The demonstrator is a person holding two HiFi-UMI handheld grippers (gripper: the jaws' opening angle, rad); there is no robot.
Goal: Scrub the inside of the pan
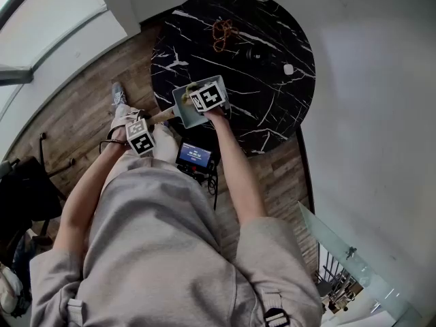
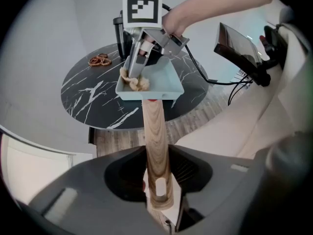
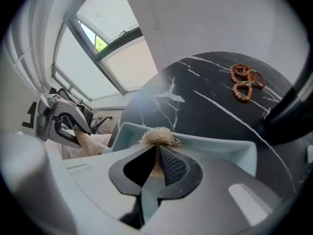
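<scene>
Head view. Found the pan (image 1: 185,112) at the near edge of the round table (image 1: 272,53), with its handle (image 1: 163,116) jutting past the rim towards the left gripper (image 1: 144,131). Placed the right gripper (image 1: 204,102) over the pan's inside. Noted beads (image 1: 223,34) at the far side, well apart, and a small screen (image 1: 194,157) just below the table edge.

Left gripper view. Saw the jaws of the left gripper (image 2: 157,180) clamped on the end of the wooden handle (image 2: 154,131). Saw the scrubber (image 2: 136,82) pressed into the pan's (image 2: 164,84) left corner. Could not tell whether the pan rested on the table (image 2: 93,94) or hung just above it.

Right gripper view. Saw the jaws of the right gripper (image 3: 155,163) nearly together, pinched on a tuft of the scrubber (image 3: 159,136).

Risks, as judged: thin pinch, so likely to lose the scrubber on a hard stroke; long handle, so likely to twist or tip the pan under a push. Nothing in the way; beads (image 3: 246,82) clear of the work.
</scene>
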